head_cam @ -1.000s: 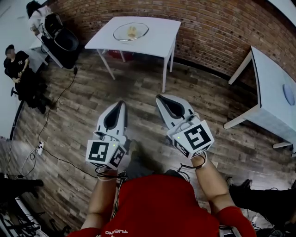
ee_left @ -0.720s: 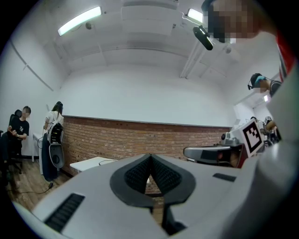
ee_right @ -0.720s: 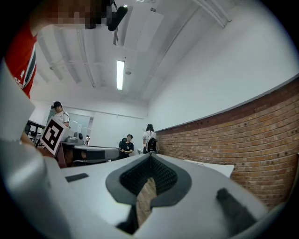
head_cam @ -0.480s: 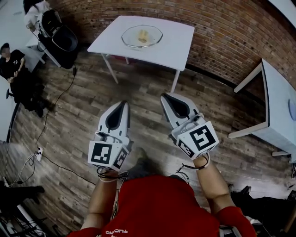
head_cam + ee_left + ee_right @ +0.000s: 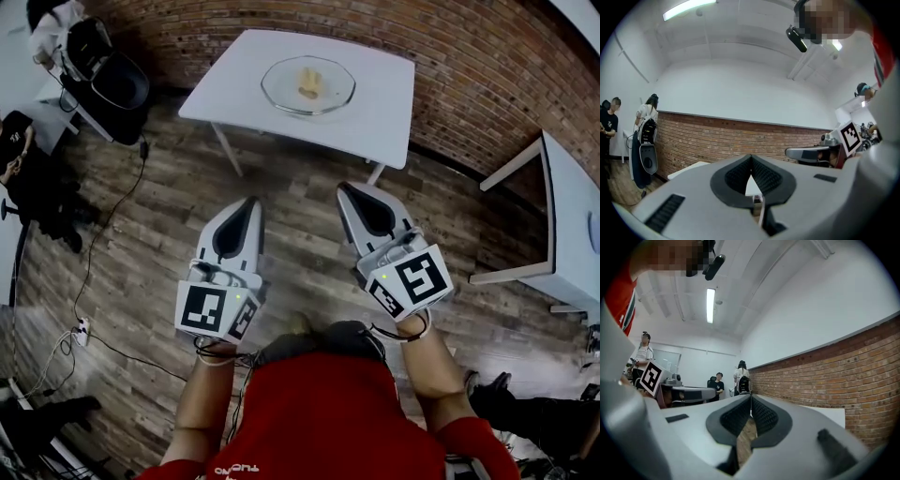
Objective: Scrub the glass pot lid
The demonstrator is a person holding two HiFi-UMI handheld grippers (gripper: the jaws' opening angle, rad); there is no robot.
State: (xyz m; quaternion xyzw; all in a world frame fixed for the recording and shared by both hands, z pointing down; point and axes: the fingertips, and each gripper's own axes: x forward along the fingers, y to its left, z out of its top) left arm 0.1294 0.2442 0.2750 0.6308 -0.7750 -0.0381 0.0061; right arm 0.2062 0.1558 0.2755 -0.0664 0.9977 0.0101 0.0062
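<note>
Lying on the white square desk (image 5: pixel 384 117), the round glass pot lid (image 5: pixel 281 90) must first be reached, while the left gripper (image 5: pixel 247 202) and right gripper (image 5: pixel 347 188) are held with fingers shut, empty.

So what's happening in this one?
A person in a red top is walking up to the white table by the brick wall, a gripper in each hand. The left gripper and right gripper are held level over the wooden floor, jaws shut on nothing. The glass pot lid lies on the table, untouched, something yellowish at its centre.
</note>
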